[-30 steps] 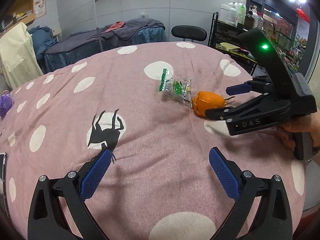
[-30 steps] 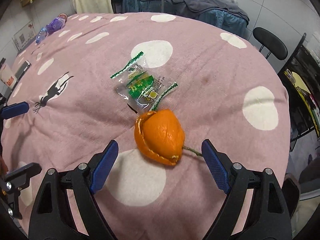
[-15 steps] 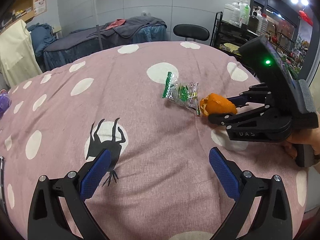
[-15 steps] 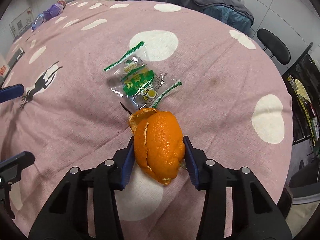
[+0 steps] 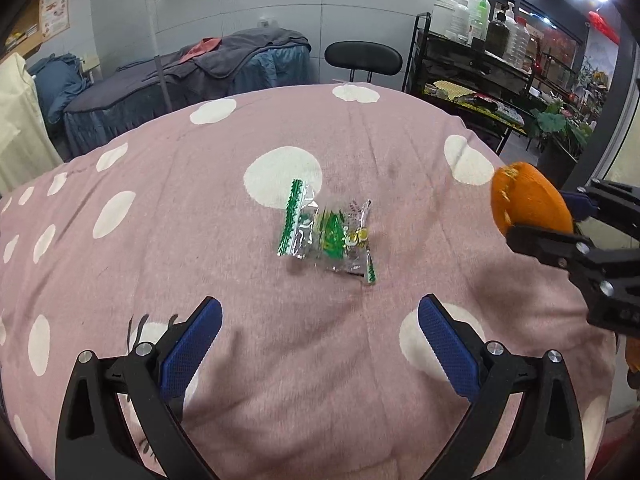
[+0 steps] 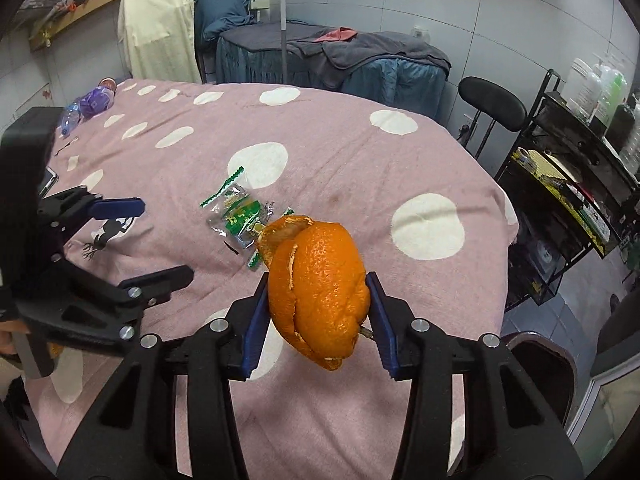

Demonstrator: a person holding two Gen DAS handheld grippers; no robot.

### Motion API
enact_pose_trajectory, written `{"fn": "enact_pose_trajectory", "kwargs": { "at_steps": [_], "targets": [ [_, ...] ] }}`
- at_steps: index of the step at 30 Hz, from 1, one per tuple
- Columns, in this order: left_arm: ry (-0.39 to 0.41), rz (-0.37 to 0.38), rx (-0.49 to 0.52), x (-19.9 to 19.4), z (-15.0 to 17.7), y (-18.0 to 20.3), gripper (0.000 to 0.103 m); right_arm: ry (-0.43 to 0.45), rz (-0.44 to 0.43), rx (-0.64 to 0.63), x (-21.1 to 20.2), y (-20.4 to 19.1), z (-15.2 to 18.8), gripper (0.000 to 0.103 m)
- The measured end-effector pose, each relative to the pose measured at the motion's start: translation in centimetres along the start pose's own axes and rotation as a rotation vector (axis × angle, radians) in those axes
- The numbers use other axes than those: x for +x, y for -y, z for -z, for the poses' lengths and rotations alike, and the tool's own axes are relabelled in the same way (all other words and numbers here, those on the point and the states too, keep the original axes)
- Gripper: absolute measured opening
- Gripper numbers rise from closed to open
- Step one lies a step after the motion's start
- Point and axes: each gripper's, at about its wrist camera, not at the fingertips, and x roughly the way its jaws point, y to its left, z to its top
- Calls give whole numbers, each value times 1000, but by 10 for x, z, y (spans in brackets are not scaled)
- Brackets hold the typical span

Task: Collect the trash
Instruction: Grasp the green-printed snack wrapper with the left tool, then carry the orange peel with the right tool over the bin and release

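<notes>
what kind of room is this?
Probably a massage or beauty salon, not a home: a draped treatment bed, a rack of pump bottles, a stool, and the polka-dot bed being cleared.

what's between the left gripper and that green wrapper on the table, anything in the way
Nothing visible. The left gripper is open, and only bare pink cloth lies between it and the wrapper. The right gripper, off to the side, holds the orange peel above the table.
</notes>
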Motion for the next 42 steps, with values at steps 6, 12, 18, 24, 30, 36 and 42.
{"fn": "enact_pose_trajectory", "kwargs": {
  "at_steps": [6, 12, 18, 24, 30, 36, 42],
  "targets": [
    [-53, -4, 7, 34, -23, 5, 97, 20, 8, 33, -18, 9, 21, 46],
    [-90, -31, 36, 57, -40, 10, 92, 42, 3, 66, -34, 14, 40, 46],
    [-96, -70, 77, 63, -40, 25, 48, 64, 37, 95, -45, 21, 55, 46],
    [-46, -37, 43, 44, -35, 31, 27, 95, 33, 187, -55, 41, 68, 46],
    [19, -15, 37, 15, -22, 40, 26, 120, 40, 217, -64, 53, 83, 46],
    [88, 27, 21, -21, -6, 49, 26, 131, 39, 278, -72, 67, 102, 46],
    [143, 65, 6, -50, 7, 60, 26, 138, 48, 333, -81, 79, 120, 46]
  ]
}}
